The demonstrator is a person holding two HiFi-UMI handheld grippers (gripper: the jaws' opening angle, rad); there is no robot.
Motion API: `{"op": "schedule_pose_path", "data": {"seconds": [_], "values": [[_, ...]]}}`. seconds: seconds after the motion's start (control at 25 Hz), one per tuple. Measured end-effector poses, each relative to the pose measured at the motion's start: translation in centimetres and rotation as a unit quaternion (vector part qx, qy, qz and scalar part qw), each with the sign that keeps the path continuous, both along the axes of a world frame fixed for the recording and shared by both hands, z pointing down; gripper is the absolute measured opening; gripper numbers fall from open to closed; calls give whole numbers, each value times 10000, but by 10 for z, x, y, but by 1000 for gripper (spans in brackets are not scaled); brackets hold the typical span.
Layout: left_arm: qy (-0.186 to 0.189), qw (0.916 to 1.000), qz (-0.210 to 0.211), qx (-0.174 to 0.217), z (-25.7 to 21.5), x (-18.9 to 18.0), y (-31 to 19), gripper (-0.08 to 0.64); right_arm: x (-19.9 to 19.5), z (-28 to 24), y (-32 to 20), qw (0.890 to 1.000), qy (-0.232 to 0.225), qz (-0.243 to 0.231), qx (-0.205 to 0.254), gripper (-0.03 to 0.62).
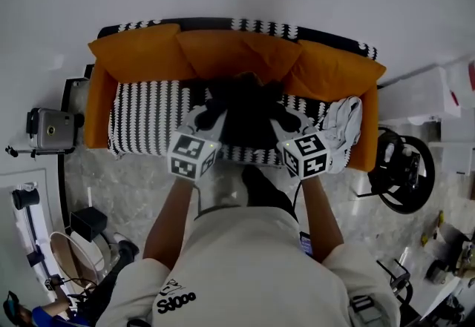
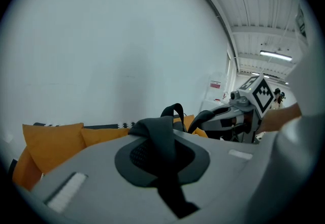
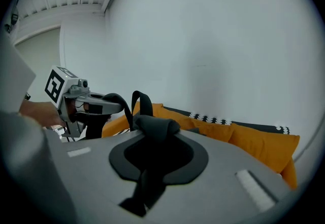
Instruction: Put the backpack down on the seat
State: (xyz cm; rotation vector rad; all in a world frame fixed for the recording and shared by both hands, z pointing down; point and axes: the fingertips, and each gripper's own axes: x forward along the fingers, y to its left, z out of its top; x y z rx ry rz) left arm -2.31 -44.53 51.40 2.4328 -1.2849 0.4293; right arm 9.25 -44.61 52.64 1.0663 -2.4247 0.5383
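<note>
A black backpack (image 1: 245, 114) hangs between my two grippers, over the black-and-white patterned seat (image 1: 145, 125) of a sofa. My left gripper (image 1: 203, 119) is shut on a dark shoulder strap (image 2: 158, 139) that runs up between its jaws. My right gripper (image 1: 286, 125) is shut on the other strap (image 3: 152, 134). The left gripper view shows the right gripper (image 2: 238, 111) across from it, with a strap looped at its tip. Seen from the right gripper view, the left gripper (image 3: 76, 101) stands the same way. Whether the pack's bottom touches the seat is hidden.
Orange cushions (image 1: 141, 51) line the sofa's back and arms. A white garment (image 1: 341, 125) lies at the seat's right end. A camera on a stand (image 1: 50, 129) is left of the sofa, a black wheel-shaped rig (image 1: 404, 170) right of it. A white wall rises behind.
</note>
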Motion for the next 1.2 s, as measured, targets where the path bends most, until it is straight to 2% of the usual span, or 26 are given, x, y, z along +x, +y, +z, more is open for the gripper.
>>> {"op": "schedule_pose_path", "data": {"seconds": [0.6, 1.2], "values": [[-170, 9981, -68, -588, 59, 9, -73, 25, 9, 61, -66, 9980, 72, -139, -611, 46], [-345, 9943, -525, -866, 97, -11, -126, 28, -4, 105, -109, 9952, 4, -577, -785, 72]]}}
